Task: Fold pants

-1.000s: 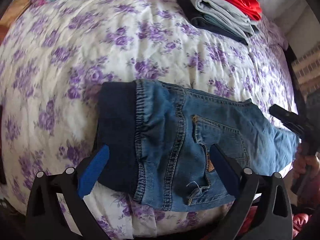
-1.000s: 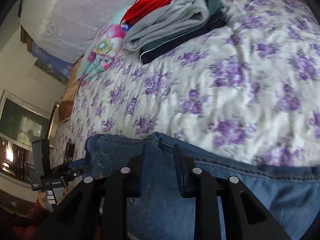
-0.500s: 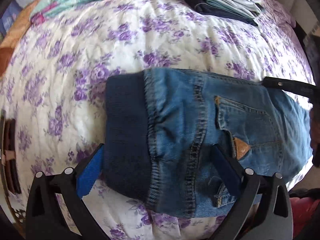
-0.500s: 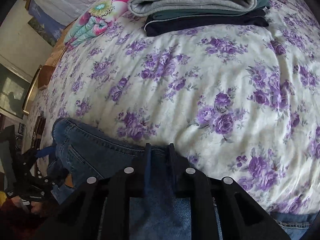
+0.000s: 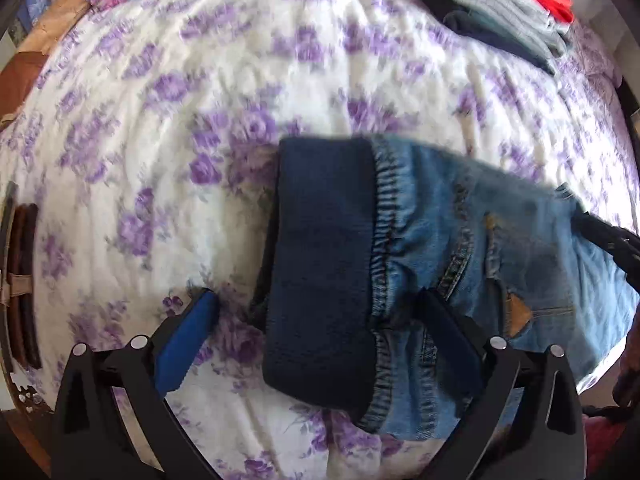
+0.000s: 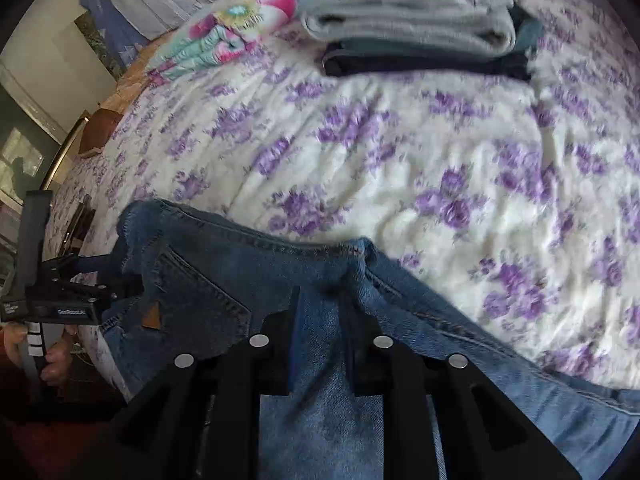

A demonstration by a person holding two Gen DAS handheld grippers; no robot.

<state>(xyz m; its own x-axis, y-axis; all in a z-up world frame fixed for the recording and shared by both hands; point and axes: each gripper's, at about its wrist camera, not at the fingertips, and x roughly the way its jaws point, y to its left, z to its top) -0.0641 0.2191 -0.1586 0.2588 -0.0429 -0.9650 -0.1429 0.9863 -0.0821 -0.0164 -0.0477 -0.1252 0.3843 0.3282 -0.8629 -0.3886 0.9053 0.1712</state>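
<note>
We have the jeans (image 5: 420,248) lying along the near edge of the bed (image 5: 200,100), dark waistband (image 5: 320,264) toward the bed's middle, legs trailing off to the right. Our left gripper (image 5: 316,320) hangs wide open, straddling the waistband without pinching it. Our right gripper (image 6: 320,312) sits over the leg fabric with its jaws opening, denim between them, apparently letting go. A stack of folded clothes (image 6: 412,28) waits at the far edge. We judge the lengthwise fold laid down; next we need a fresh hold on the leg ends to carry them toward the waistband.
</note>
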